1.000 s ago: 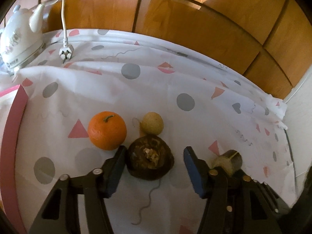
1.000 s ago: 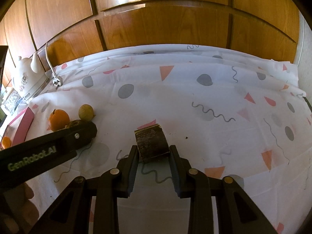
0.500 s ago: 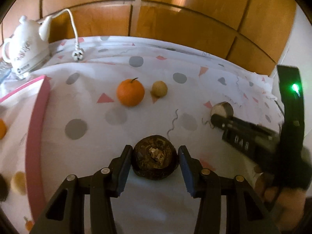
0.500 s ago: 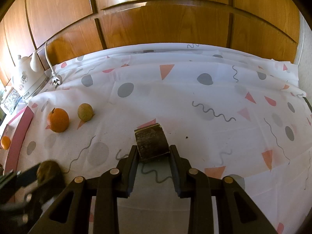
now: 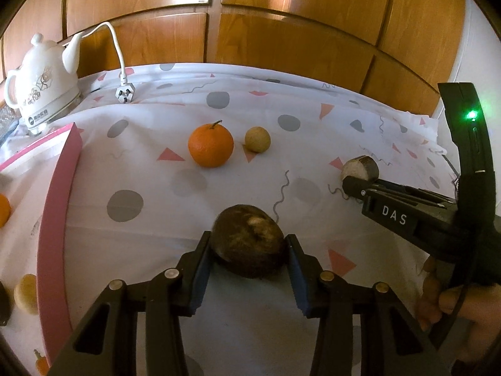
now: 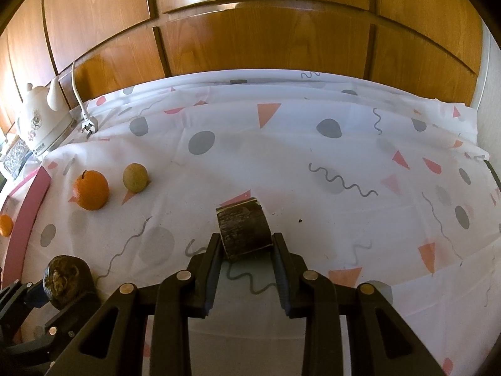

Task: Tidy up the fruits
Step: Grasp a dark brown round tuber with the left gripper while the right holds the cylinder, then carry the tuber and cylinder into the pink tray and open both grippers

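Observation:
My left gripper [image 5: 248, 247] is shut on a dark brown round fruit [image 5: 247, 244] and holds it above the cloth; it also shows in the right wrist view [image 6: 64, 279]. My right gripper [image 6: 245, 244] is shut on a dark cut cylinder piece [image 6: 243, 230], seen from the left view with its pale cut end [image 5: 360, 167]. An orange [image 5: 210, 145] and a small yellow-brown round fruit [image 5: 257, 138] lie on the cloth behind. A pink-rimmed tray [image 5: 54, 206] at the left holds several small fruits.
A white electric kettle [image 5: 40, 91] stands at the back left with its white plug [image 5: 124, 92] lying on the patterned tablecloth [image 5: 156, 219]. Wooden wall panels [image 5: 281, 40] close the back. A hand [image 5: 454, 310] holds the right gripper's handle.
My left gripper closed on the brown fruit, lifted it and drew back toward the front left, away from the orange. My right gripper stayed still on the cut piece.

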Tool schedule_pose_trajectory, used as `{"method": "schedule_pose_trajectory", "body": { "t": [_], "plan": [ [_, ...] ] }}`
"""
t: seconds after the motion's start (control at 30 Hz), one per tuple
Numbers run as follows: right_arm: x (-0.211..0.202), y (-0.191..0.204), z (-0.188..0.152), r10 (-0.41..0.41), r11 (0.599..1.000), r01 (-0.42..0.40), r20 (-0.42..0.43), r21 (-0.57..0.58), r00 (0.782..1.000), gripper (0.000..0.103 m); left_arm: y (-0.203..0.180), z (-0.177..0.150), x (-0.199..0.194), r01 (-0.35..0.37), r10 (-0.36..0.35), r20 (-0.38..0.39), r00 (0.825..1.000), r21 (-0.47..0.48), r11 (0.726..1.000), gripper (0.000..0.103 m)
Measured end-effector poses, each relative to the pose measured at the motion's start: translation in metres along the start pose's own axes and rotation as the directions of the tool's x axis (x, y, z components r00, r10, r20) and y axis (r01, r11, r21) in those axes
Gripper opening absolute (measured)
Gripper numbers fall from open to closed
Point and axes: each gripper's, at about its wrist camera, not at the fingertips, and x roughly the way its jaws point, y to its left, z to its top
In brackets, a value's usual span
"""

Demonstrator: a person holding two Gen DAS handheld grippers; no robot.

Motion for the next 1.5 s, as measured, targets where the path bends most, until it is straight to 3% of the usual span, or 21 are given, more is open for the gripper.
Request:
{"method": "schedule_pose_trajectory", "body": {
  "t": [1.0,1.17,1.5],
  "plan": [
    [-0.001,0.002,0.000,-0.009,1.000,0.009,0.002,-0.008,1.000,0.032,0.001,0.002,-0.004,-0.006,0.007,-0.010,1.000,0.014,1.000,0.044],
    [-0.001,0.001,0.000,-0.006,1.000,0.006,0.002,-0.007,1.000,0.032,-0.002,-0.002,-0.020,0.015,-0.014,-0.027,1.000,0.021,1.000,0.044],
    [-0.001,0.008,0.001,-0.045,0.998,0.045,-0.004,-0.042,0.999,0.031,0.012,0.008,-0.083,0.025,-0.026,0.055,0.998,0.014,1.000,0.044]
  ]
}}
